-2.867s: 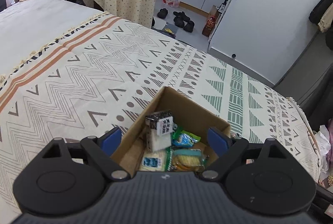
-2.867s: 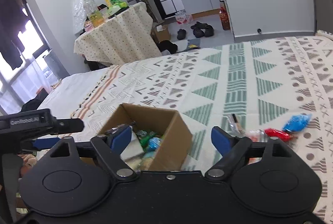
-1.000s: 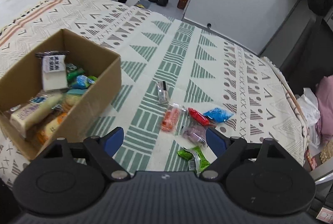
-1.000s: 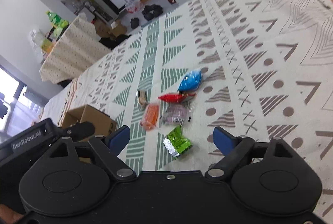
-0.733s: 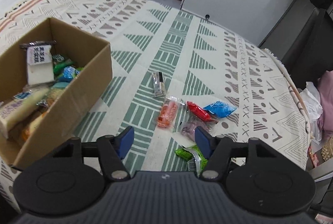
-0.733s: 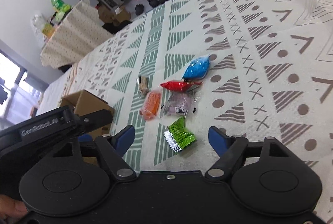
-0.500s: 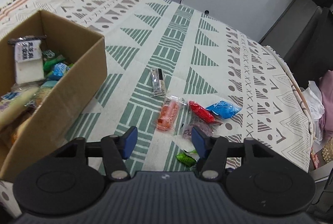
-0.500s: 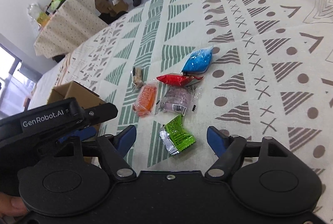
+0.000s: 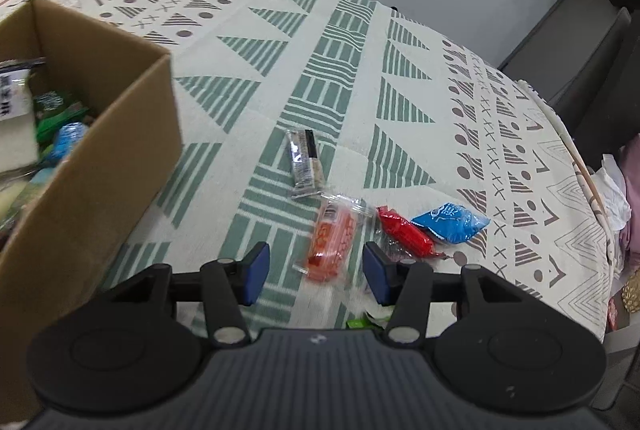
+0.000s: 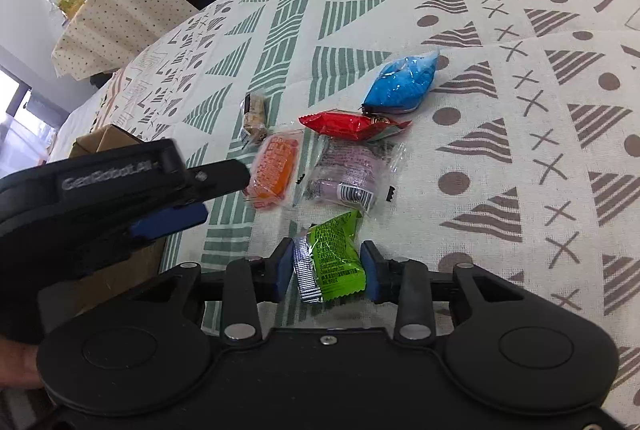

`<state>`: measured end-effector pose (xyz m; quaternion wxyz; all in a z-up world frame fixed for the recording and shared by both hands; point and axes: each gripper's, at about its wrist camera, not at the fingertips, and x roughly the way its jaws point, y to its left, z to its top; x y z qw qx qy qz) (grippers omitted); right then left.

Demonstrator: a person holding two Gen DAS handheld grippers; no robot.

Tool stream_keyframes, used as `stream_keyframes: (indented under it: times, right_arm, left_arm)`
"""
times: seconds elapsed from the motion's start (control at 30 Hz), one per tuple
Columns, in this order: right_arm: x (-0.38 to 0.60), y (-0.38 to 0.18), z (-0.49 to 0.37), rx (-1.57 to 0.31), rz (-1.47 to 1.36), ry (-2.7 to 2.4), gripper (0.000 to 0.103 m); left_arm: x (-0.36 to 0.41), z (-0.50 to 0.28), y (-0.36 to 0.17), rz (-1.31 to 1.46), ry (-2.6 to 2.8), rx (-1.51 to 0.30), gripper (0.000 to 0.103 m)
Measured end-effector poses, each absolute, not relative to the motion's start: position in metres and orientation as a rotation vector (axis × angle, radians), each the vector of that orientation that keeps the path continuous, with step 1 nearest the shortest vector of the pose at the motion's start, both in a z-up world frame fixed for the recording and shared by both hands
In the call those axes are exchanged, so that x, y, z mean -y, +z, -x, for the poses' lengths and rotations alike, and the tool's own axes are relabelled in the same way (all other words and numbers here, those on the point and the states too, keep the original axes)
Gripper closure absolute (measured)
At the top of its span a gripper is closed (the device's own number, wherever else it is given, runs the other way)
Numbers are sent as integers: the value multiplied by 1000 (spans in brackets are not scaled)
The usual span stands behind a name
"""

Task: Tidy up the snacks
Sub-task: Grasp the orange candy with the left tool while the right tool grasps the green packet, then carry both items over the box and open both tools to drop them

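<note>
While the right tongs [image 10: 323, 272] close around the green snack packet [image 10: 334, 258], their blue pads stand just at its two sides, the left one against its silver crimped end; whether they already press on it cannot be told. The packet lies on the patterned bedspread [image 10: 520, 110], nearest of a small cluster. Beyond it sit a clear purple-tinted packet [image 10: 352, 172], an orange packet [image 10: 274, 166], a red packet [image 10: 348, 124], a blue packet [image 10: 404, 82] and a small dark-ended bar [image 10: 254, 114].

Over the orange packet [image 9: 334, 244] hover the left tongs [image 9: 316, 272], their jaws at a middling gap and closing, the packet's near end between the pads but untouched. The red packet [image 9: 404, 230] and blue packet [image 9: 450, 222] lie just to the right, the bar [image 9: 304, 162] beyond. A cardboard box [image 9: 104, 158] stands to the left on the bed, already holding several snacks.
</note>
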<state>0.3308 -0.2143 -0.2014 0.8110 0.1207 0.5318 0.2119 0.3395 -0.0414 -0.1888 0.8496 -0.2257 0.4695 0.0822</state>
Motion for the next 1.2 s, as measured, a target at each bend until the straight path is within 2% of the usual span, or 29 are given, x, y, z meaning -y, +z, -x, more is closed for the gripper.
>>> stream_keyframes:
  times: [0.33, 0.4, 0.47, 0.5, 0.67, 0.73, 0.77, 0.8, 0.87, 1.2]
  right_arm:
    - [238, -195, -327, -1104, -258, 337, 70]
    - [244, -194, -327, -1086, -257, 295, 70]
    - [250, -193, -328, -1074, -260, 246, 70]
    - [252, -193, -329, -1074, -266, 233, 70]
    - [245, -194, -332, -1086, -236, 245, 65]
    - [238, -196, -332, -1100, -219, 278, 57]
    - [236, -197, -332, -1102, -208, 286, 57]
    - [234, -198, -332, -1102, -190, 285, 58]
    - [235, -197, -332, -1096, -173, 271, 69]
    - [234, -172, -319, -1024, -233, 294, 72]
  left_arm:
    - [58, -353, -208, 407, 144, -1003, 56]
    - [60, -355, -209, 388, 151, -1001, 70]
    - [60, -355, -208, 385, 152, -1003, 70]
    - [59, -355, -207, 386, 151, -1005, 75]
    - [60, -345, -196, 379, 134, -999, 76]
    - [60, -340, -191, 372, 132, -994, 77]
    - [60, -338, -188, 372, 130, -990, 77]
    - [60, -335, -185, 374, 129, -988, 77]
    - [59, -330, -180, 381, 125, -984, 78]
    - [54, -302, -147, 394, 118, -931, 79]
